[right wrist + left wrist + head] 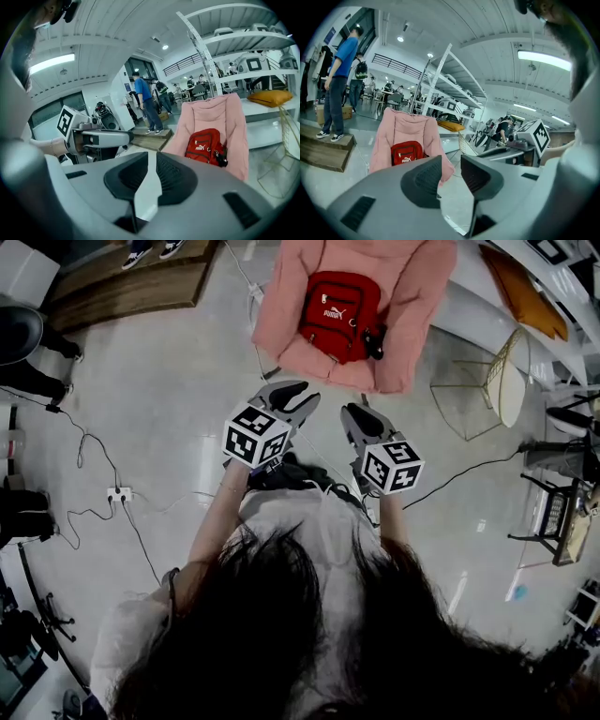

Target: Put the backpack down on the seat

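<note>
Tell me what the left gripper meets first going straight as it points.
Likely the pink chair, at its front edge below the red backpack; nothing stands between. Depth is unclear; the floor may come first.

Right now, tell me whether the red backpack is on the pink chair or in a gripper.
On the chair. The backpack rests against the pink chair back; the left gripper and right gripper hang apart from it, empty.
</note>
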